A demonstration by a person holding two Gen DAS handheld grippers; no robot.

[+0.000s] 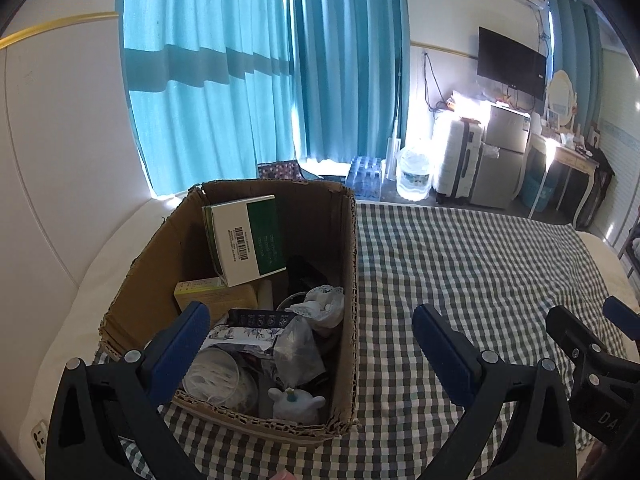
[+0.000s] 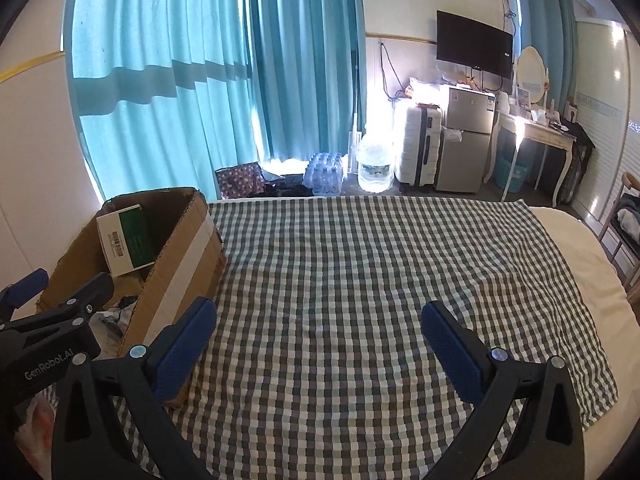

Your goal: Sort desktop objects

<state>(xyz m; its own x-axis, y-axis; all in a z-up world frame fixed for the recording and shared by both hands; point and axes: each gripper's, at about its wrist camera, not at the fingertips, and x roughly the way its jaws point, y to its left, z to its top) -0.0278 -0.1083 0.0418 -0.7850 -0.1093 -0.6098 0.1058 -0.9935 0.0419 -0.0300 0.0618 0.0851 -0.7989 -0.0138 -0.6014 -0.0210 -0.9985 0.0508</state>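
Note:
An open cardboard box (image 1: 346, 280) stands on a green-and-white checked cloth (image 1: 472, 272) and holds several items: a white-and-green carton (image 1: 246, 240), a yellow pack (image 1: 204, 292), a clear plastic bag (image 1: 298, 350), a round clear tub (image 1: 218, 378) and a small white toy (image 1: 294, 400). My left gripper (image 1: 316, 330) hangs open over the box's near right corner, nothing between its blue pads. My right gripper (image 2: 320, 326) is open wide above bare cloth (image 2: 360, 272), right of the box (image 2: 176, 264). The carton (image 2: 126, 240) leans inside. Each gripper shows at the other view's edge.
The cloth covers a white mattress (image 2: 576, 240) beside a pale wall. Beyond the far edge are teal curtains (image 2: 192, 80), a pack of water bottles (image 2: 324, 172), a large water jug (image 2: 374, 168), a white suitcase (image 2: 418, 144), a small fridge (image 2: 466, 136) and a dressing table (image 2: 536, 128).

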